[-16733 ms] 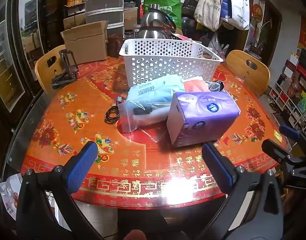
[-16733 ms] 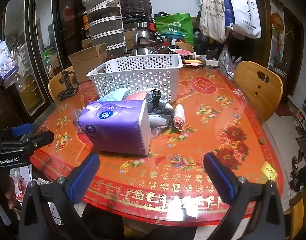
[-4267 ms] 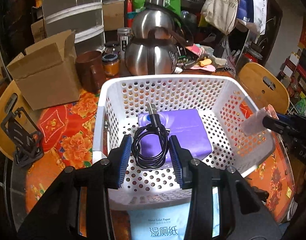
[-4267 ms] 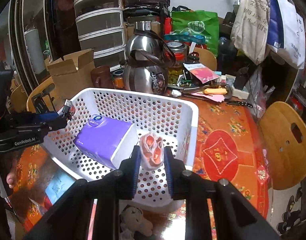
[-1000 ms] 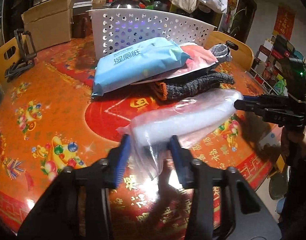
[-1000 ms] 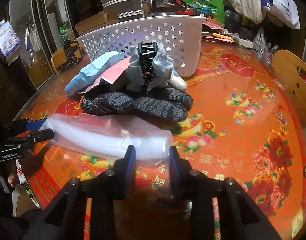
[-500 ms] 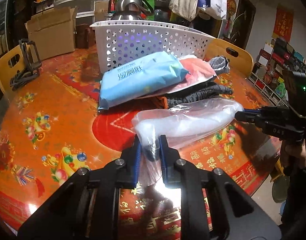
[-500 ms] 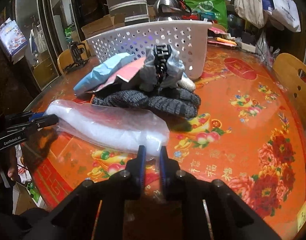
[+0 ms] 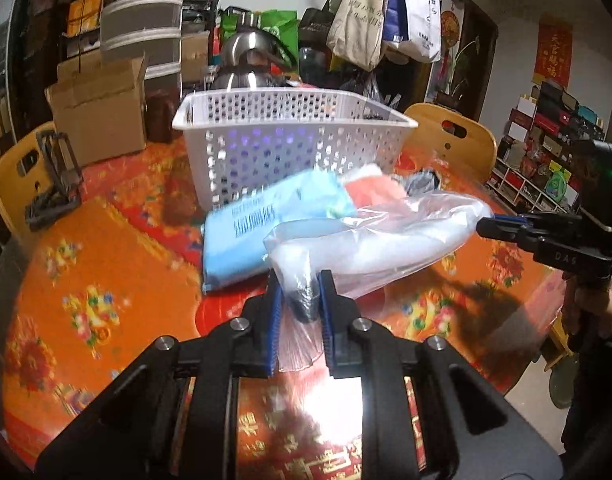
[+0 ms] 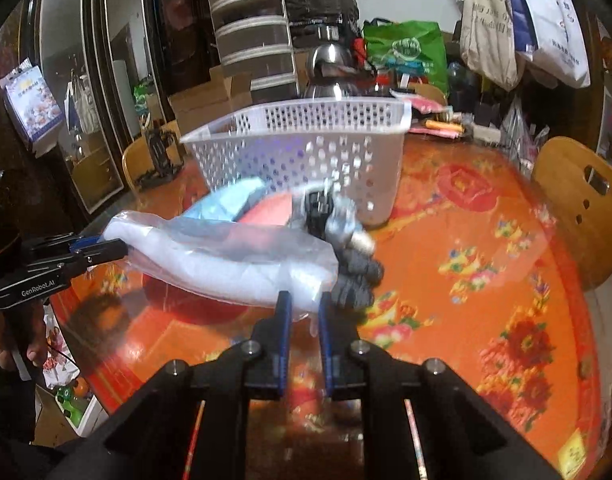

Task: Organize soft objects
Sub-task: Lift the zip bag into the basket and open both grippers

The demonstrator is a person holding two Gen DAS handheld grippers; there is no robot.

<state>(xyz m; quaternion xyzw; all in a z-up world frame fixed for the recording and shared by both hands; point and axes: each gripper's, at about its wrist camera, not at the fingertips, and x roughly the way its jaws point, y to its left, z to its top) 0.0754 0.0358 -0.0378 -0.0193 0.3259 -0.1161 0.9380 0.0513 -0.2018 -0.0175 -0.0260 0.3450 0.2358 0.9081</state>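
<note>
While my left gripper (image 9: 299,304) pinches one end of the clear plastic bag (image 9: 386,236), my right gripper (image 10: 303,316) has its jaws clamped on the other end. The bag hangs mid-frame above the table (image 9: 105,264), before the white basket (image 9: 289,144).

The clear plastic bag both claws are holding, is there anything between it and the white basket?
Yes. The blue wipes pack, a pink-red packet and grey gloves lie on the table between the clear plastic bag and the white basket. The bag already hangs above them, so lifting it over the rim looks feasible.
</note>
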